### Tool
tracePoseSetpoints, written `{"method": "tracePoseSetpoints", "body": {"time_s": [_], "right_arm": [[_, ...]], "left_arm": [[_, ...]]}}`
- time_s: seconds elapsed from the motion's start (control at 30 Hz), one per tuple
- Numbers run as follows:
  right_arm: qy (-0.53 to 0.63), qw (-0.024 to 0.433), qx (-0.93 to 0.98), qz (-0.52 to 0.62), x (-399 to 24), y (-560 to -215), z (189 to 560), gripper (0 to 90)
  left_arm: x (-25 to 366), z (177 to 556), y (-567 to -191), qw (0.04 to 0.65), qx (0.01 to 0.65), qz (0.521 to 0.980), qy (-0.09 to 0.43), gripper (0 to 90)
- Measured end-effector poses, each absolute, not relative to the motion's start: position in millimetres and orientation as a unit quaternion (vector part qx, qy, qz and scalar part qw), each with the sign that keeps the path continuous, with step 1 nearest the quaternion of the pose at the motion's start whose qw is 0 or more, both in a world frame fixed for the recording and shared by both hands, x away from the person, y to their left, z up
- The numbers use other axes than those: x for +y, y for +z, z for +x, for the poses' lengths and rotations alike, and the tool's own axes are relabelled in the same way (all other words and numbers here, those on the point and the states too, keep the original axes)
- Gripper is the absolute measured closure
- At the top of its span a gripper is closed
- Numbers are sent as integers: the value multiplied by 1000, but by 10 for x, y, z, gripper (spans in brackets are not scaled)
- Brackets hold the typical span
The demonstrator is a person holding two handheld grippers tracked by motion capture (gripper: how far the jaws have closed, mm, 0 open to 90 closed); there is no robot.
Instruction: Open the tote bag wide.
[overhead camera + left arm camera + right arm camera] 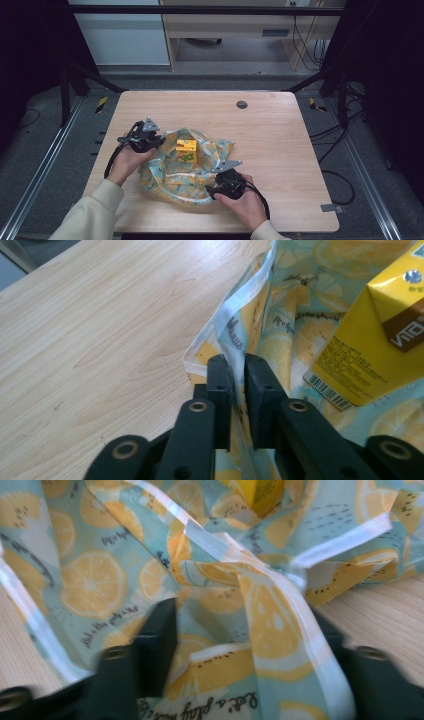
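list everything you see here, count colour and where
cloth: 1, pale blue with a yellow lemon print and white edge, crumpled at the table's middle
carton: 1, yellow, standing on the cloth
table: 1, light wood, with a dark round plug near its far edge
left tongs: 1, black, nipping the cloth's white-edged border, jaws nearly together
right tongs: 1, black, at the cloth's near edge, jaws apart with folds lying between them
hands: 2, left and right, pale sleeves

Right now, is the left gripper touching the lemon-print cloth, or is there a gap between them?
Touching. In the left gripper view the left gripper has its two black jaws closed on the white-hemmed edge of the lemon-print cloth, with the fabric pinched between them.
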State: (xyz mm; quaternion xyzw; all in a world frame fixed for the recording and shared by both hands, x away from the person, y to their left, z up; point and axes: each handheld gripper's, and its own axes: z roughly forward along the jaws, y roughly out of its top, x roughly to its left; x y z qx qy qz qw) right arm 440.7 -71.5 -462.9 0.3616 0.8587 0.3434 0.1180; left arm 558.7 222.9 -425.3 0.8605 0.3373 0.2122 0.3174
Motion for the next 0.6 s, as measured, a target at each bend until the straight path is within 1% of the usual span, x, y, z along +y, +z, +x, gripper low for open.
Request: {"method": "tracePoseSetpoints", "body": {"time_s": [0.03, 0.1, 0.13, 0.17, 0.2, 0.23, 0.33, 0.6], "right_arm": [[343, 118, 859, 362, -715, -4629, 4407, 492], [335, 118, 864, 359, -709, -4653, 4417, 602], [337, 124, 865, 350, -728, -4662, 4439, 747], [337, 124, 865, 350, -728, -4662, 4439, 747], [339, 120, 864, 351, -767, -4658, 4472, 854], [339, 120, 864, 351, -767, -4658, 4472, 854], [338, 129, 863, 352, -890, -4643, 4542, 891], [341, 137, 852, 372, -1137, -4648, 4634, 896]], "left_arm": [[2229, 5587, -4253, 317, 337, 860, 212, 843], [2231, 5582, -4226, 328, 339, 855, 216, 854], [2235, 5577, -4195, 337, 341, 850, 220, 862], [2235, 5577, -4195, 337, 341, 850, 220, 866], [2247, 5568, -4164, 344, 345, 843, 230, 869], [2247, 5568, -4164, 344, 345, 843, 230, 870], [2296, 5564, -4132, 354, 349, 835, 237, 871], [2361, 5600, -4257, 343, 356, 838, 230, 868]]}}
